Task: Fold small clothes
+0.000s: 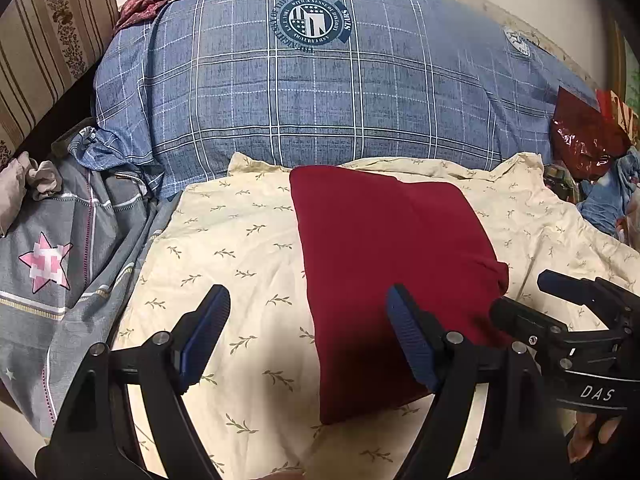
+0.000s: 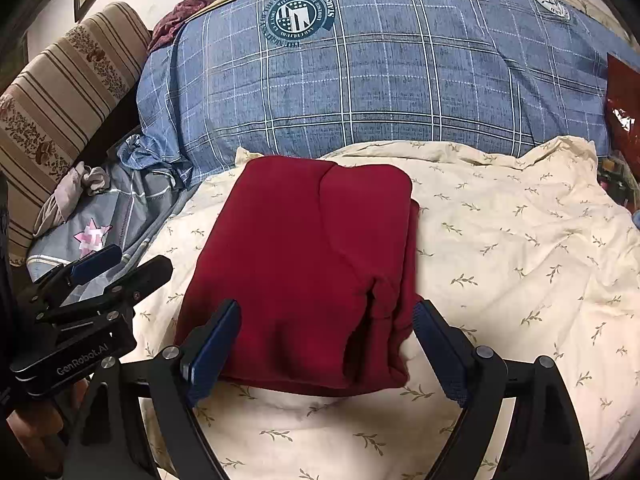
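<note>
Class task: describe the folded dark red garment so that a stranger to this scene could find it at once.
Start at the big blue plaid pillow. In front of it spreads a cream sheet printed with small leaf sprigs. The folded dark red garment lies on that sheet, the only plain, unpatterned cloth there.

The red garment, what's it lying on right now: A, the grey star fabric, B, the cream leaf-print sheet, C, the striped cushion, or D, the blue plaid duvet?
B: the folded red garment lies flat on the cream leaf-print sheet, in front of the blue plaid duvet.
</note>
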